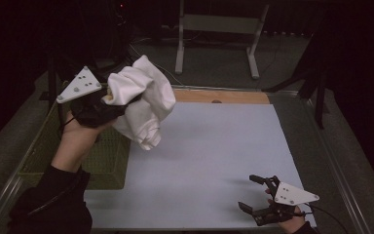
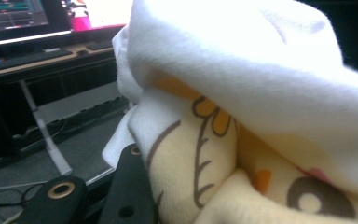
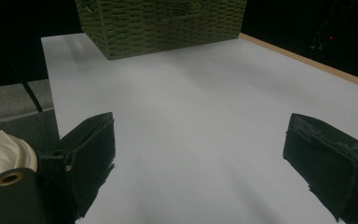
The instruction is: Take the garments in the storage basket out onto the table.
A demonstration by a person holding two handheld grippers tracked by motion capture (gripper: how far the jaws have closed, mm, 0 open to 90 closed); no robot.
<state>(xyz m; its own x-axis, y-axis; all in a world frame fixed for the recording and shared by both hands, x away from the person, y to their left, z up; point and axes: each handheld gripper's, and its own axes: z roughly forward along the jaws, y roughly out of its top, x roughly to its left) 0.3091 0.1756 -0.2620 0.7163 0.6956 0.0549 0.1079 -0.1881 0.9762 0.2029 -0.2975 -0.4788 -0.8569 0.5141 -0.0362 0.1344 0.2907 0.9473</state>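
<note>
Up at the left, above the green basket (image 1: 104,158), the left gripper (image 1: 108,100) is clamped on a bunched white cloth (image 1: 143,100). The cloth hangs in a lump just right of the basket's far corner, its long axis running down toward the table (image 1: 209,151). Its own camera adds a yellow print with brown outlines (image 2: 200,154). Far right of the basket, the right gripper (image 1: 253,192) rests low with jaws wide apart, nothing between them.
</note>
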